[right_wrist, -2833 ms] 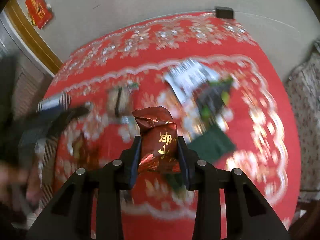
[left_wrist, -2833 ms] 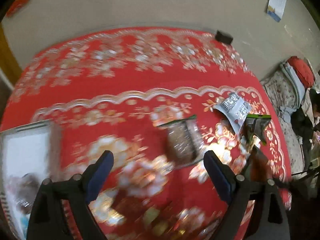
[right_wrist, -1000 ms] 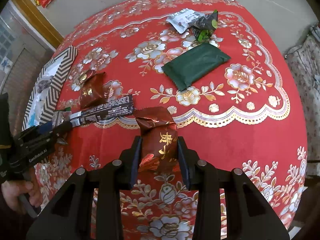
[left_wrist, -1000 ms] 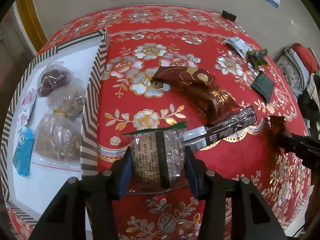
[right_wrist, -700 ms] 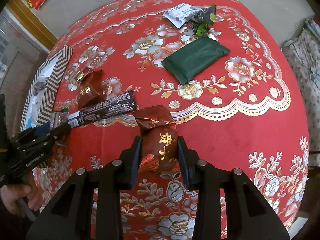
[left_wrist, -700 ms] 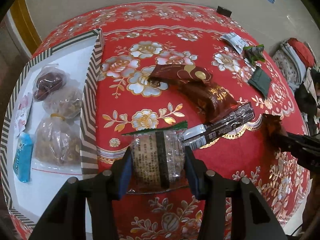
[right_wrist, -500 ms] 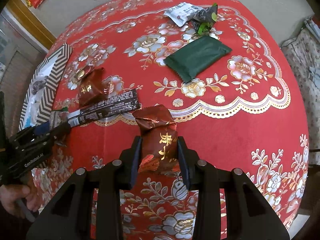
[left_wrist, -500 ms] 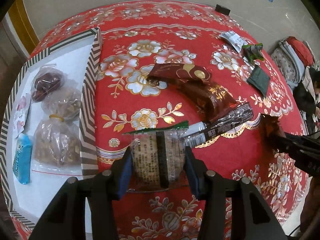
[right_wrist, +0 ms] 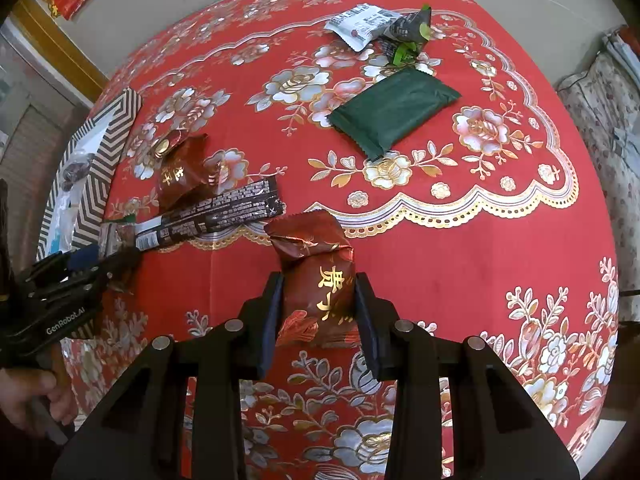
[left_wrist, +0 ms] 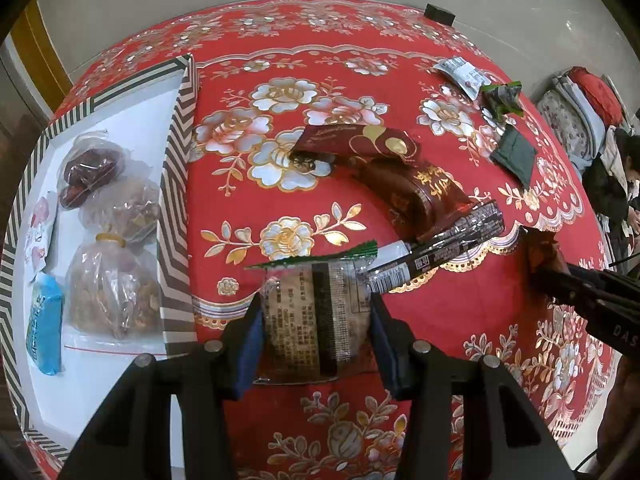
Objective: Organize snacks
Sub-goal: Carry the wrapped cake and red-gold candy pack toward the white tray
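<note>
My left claw [left_wrist: 316,320] is pinching a clear printed snack pack [left_wrist: 316,316]; my right claw [right_wrist: 316,300] is pinching a maroon gold-lettered packet [right_wrist: 316,276].

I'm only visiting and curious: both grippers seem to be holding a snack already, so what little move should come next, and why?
Probably the left gripper should swing left over the striped box. It is shut on a clear cookie packet, and that box, right beside it, already holds bagged snacks. The right gripper, shut on a red candy packet, sits farther from the box and can follow.
</note>
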